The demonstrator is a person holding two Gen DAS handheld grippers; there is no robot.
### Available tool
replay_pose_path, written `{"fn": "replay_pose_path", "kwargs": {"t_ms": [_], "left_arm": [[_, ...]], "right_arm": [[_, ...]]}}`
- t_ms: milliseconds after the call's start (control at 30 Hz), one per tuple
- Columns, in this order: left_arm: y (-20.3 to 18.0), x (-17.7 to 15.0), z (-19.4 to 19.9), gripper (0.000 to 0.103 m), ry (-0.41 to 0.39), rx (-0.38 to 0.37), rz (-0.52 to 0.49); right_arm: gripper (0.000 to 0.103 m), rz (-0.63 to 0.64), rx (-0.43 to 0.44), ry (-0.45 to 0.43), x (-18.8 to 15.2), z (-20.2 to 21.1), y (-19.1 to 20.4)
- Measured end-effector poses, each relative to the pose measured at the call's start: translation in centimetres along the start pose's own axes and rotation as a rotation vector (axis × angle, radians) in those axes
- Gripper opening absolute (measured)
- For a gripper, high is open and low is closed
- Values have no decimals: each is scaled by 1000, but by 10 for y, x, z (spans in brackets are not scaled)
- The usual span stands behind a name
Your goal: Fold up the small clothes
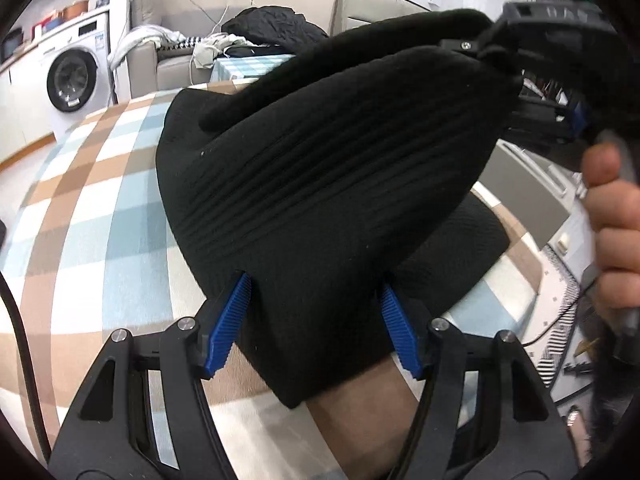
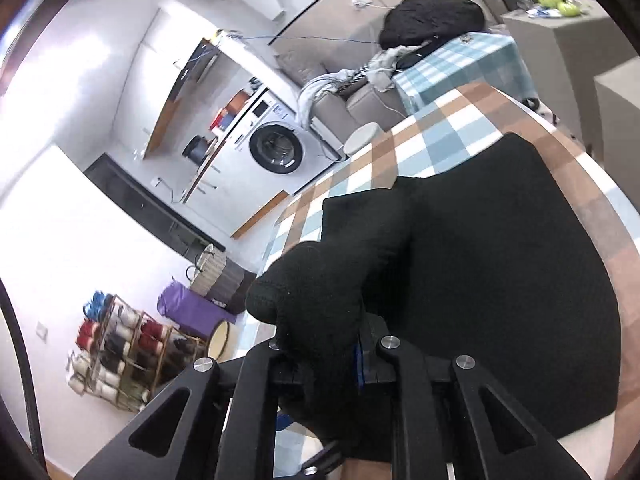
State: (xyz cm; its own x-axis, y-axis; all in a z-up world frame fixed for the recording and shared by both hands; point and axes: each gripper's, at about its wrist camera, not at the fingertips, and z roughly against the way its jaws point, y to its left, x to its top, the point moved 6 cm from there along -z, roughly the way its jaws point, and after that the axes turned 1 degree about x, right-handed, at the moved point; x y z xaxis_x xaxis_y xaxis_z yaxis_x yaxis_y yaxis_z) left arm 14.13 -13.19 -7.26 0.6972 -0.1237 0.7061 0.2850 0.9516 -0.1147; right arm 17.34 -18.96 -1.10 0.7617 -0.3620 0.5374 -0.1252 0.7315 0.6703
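Observation:
A black knit garment lies partly on the checked tablecloth and is partly lifted. My left gripper is open; its blue fingers straddle a hanging fold of the black cloth without pinching it. My right gripper is shut on a bunched end of the garment and holds it up above the table. In the left wrist view the right gripper shows at the upper right, pulling the cloth up. The flat part of the garment rests on the table.
The table edge curves on the right. A washing machine stands at the far left. A sofa with a dark jacket and loose clothes is behind the table. A shoe rack and basket sit on the floor.

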Motion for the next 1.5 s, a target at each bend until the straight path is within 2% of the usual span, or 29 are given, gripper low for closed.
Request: {"fn": "replay_pose_path", "kwargs": {"t_ms": [100, 133, 200, 233, 267, 367, 500, 567, 667, 733, 800, 833, 867, 1000, 1133, 1333, 1433, 1500], "left_arm": [[-8, 3, -1, 62, -11, 13, -31], [-9, 3, -1, 59, -20, 28, -41], [-13, 3, -1, 47, -30, 55, -65], [-15, 3, -3, 27, -30, 60, -77], [-17, 2, -4, 12, -28, 61, -85], [-13, 2, 4, 8, -52, 43, -75], [-1, -8, 24, 7, -58, 23, -92], [1, -16, 26, 7, -37, 21, -117], [1, -32, 20, 7, 21, 23, -170], [1, -37, 20, 7, 36, 24, -173], [3, -39, 22, 8, 45, 13, -154], [4, -39, 24, 9, 48, 3, -143], [6, -39, 25, 13, 53, -10, -129], [19, -36, 32, 21, 59, -84, -25], [38, -32, 38, 36, 47, -117, 78], [60, -24, 51, 40, 13, -120, 152], [70, -25, 59, 43, 3, -132, 173], [76, -27, 60, 44, 6, -112, 179]], "right_arm": [[13, -39, 15, 1, 1, 3, -4], [13, -37, 10, -2, 1, 2, -3], [13, -28, 19, 3, 2, 1, 2], [13, -24, 21, 5, 3, 1, 4], [13, -21, 20, 7, 2, 2, 5], [13, -10, 3, 5, 0, 6, 1], [14, -53, -62, 17, -15, 12, -31], [15, -95, -98, 45, -32, 9, -52], [17, -148, -209, 122, -66, 2, -94], [18, -136, -213, 144, -74, 3, -101], [28, -72, -239, 135, -70, 11, -95], [40, -33, -265, 128, -66, 13, -93], [48, 28, -299, 120, -61, 16, -88], [51, 251, -386, 182, -47, 6, -68], [54, 474, -431, 257, -33, -22, -39], [54, 584, -382, 327, -15, -73, -7], [59, 608, -337, 370, -15, -103, 5], [60, 634, -334, 400, -16, -125, 10]]}}
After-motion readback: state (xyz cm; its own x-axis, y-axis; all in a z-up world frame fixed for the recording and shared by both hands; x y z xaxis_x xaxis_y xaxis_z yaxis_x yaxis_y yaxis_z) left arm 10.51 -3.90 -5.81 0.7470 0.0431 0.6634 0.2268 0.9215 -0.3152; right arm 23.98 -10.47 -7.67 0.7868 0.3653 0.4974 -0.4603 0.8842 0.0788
